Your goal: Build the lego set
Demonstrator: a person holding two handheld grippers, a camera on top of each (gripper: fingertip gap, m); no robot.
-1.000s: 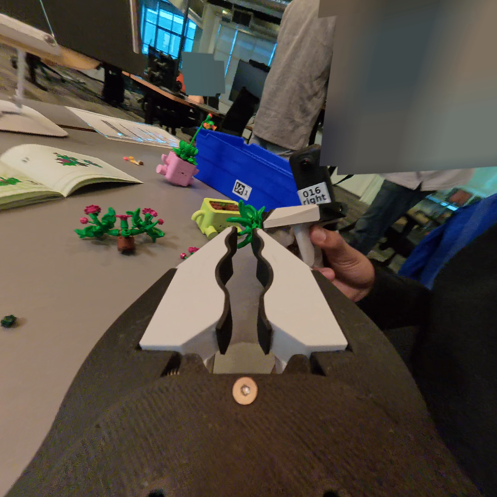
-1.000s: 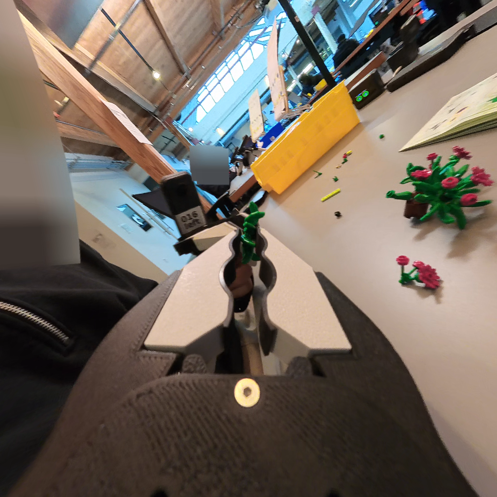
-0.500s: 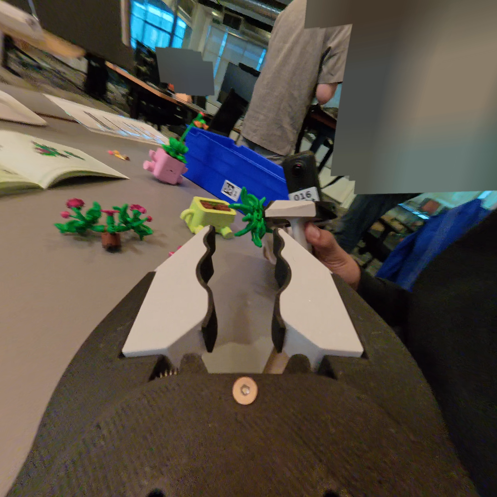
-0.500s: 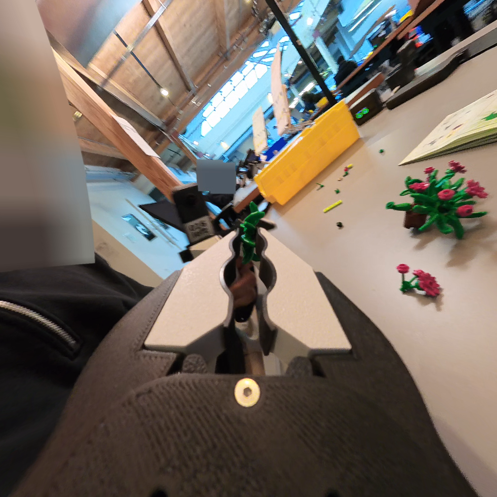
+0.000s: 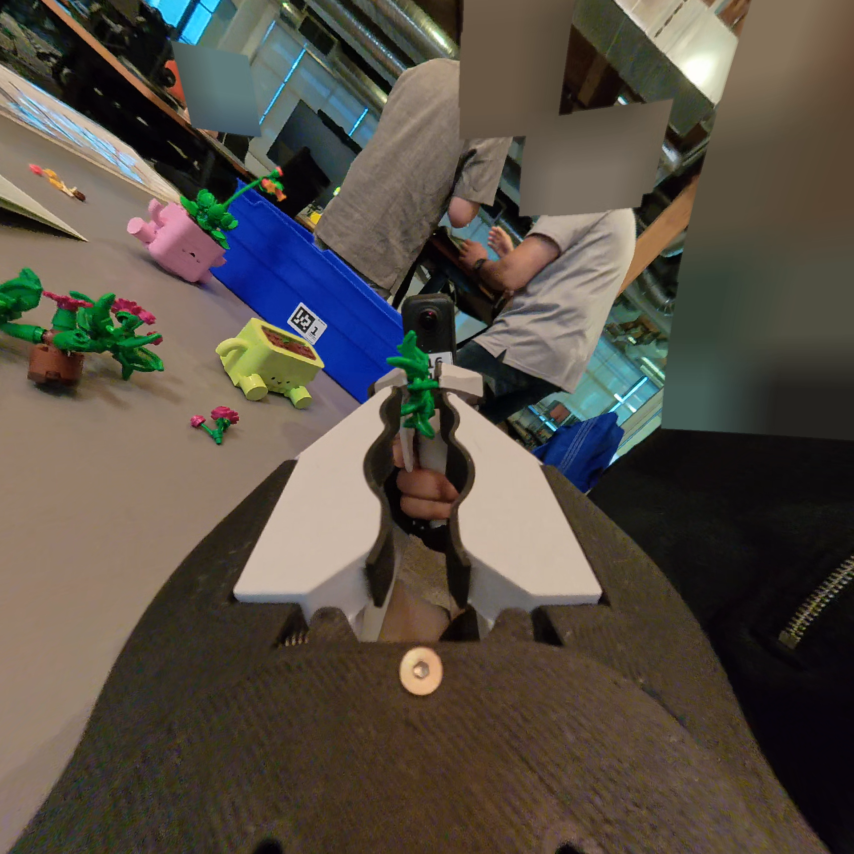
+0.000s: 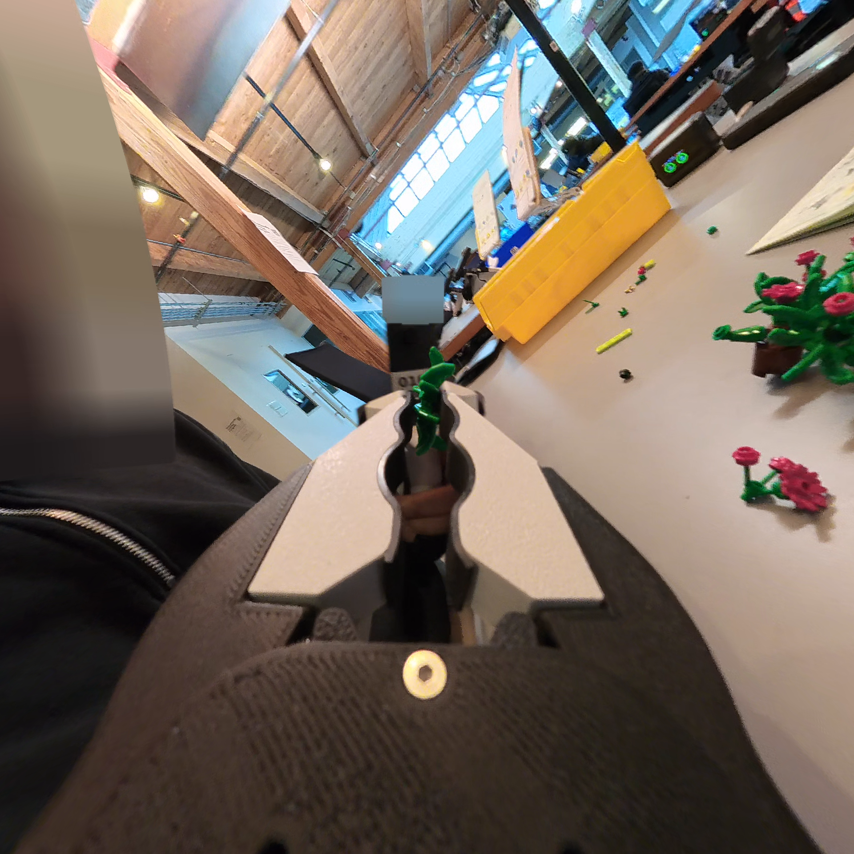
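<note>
Grey tabletop (image 5: pixel 92 531) in a timber-beamed workshop, people standing behind. Green leafy lego sprig (image 5: pixel 417 388) sits upright between the tips of both grippers, which face each other tip to tip above the table edge. Left gripper (image 5: pixel 418 393): jaws nearly together, tips pinching the sprig. Right gripper (image 6: pixel 427 399): jaws likewise narrow, tips clamped on the same sprig. Around: lime-green square lego pot (image 5: pixel 270 358), pink square lego pot with green plant (image 5: pixel 182 238), blue plastic bin (image 5: pixel 295 286), brown-potted red-flowered lego plant (image 5: pixel 78 330), loose red lego flowers (image 6: pixel 785 478), yellow plastic bin (image 6: pixel 573 259).
</note>
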